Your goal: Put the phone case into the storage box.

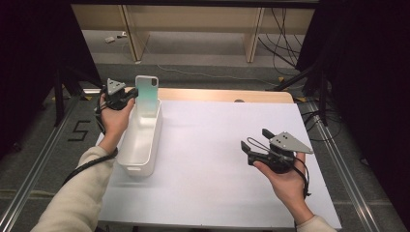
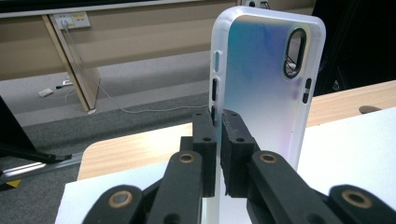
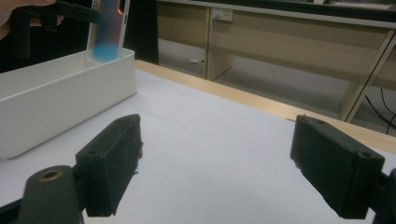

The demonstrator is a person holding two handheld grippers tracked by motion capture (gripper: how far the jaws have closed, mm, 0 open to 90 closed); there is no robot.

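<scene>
At the far left of the high view, the left gripper (image 1: 129, 95) is held up at the far end of the white bin (image 1: 126, 155), its jaws clamped on one long edge of a phone case (image 1: 147, 94). The case stands upright, camera cutout at the top, with its lower end down inside the bin's far end. In the left gripper view the two black pads (image 2: 205, 140) press on the case's translucent side rim just below the button slots; the case's (image 2: 261, 84) iridescent blue-to-pink back faces the camera. Whether the case's bottom edge touches the bin floor cannot be told.

The bin lies lengthwise along the left edge of the desk (image 1: 212, 145), which carries a white sheet over a wooden top.

To the right, well apart from the bin, the right gripper (image 1: 254, 145) is held in the person's hand above the sheet, pointing toward the bin. In the right gripper view its jaws stand wide apart with nothing between them, and the bin (image 3: 56, 98) and case (image 3: 107, 32) show at upper left.
</scene>
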